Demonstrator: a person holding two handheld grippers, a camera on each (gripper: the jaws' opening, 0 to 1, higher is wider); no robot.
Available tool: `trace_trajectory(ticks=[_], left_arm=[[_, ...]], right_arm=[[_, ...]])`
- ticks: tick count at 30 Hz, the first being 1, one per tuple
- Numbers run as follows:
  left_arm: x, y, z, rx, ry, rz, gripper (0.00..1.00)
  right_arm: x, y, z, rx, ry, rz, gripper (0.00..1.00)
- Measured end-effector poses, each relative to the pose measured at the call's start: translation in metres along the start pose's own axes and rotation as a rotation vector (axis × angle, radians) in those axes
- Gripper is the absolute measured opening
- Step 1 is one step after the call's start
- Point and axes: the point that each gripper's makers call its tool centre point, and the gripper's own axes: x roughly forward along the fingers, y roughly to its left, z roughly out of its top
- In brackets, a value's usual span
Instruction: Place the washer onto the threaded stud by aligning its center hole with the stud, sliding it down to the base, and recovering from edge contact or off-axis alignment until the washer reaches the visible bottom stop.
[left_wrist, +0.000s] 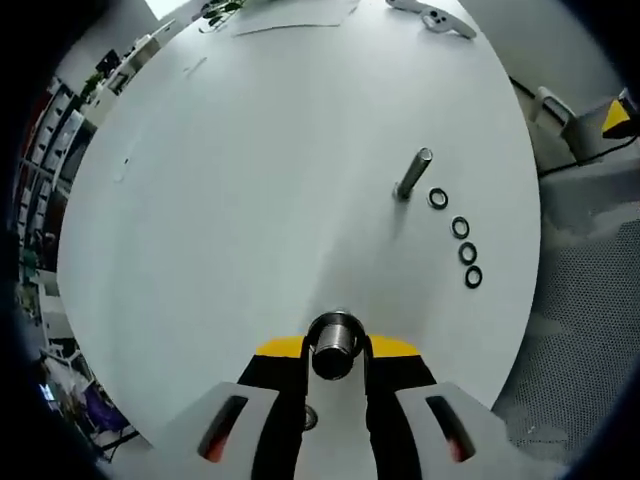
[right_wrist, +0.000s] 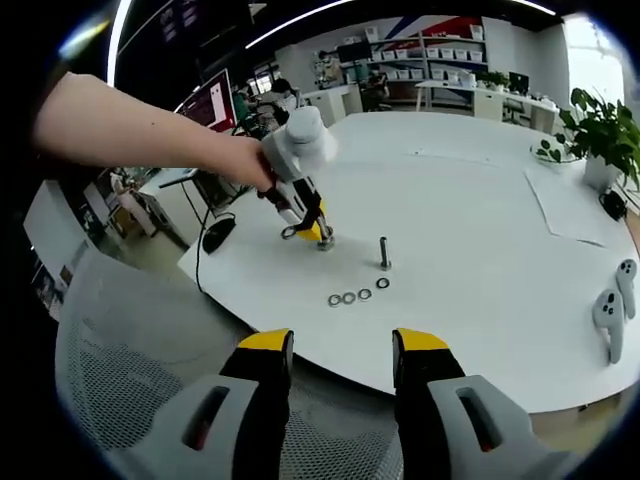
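A slim threaded stud stands upright on the round white table. Several dark washers lie flat in a row just to its right. My left gripper is shut on a second, short threaded metal stud near the table's edge. In the right gripper view a person's hand holds the left gripper down on that short stud, left of the slim stud and the washers. My right gripper hangs open and empty off the table edge, well short of the washers.
Two white hand controllers lie at the table's right side. A sheet of paper and a potted plant sit farther back. A grey mesh chair stands by the near table edge, below the right gripper.
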Motion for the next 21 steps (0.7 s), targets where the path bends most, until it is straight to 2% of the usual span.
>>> trace_trajectory(ticks=[10,17,21], left_arm=[[0.0082,-0.0009,-0.0026,-0.013,0.015,0.0,0.19],[0.0094,0.0004,-0.0037,-0.083,-0.016,-0.024,0.21],[0.0079,0.0003,-0.0059,-0.059,-0.037,-0.007,0.25]], right_arm=[[0.0004,0.0009,0.0,0.004,0.001,0.005,0.42],[0.0006,0.0006,0.0005,0.01,-0.001,0.004,0.42],[0.0006,0.0005,0.0002,0.01,0.0,0.004,0.42]])
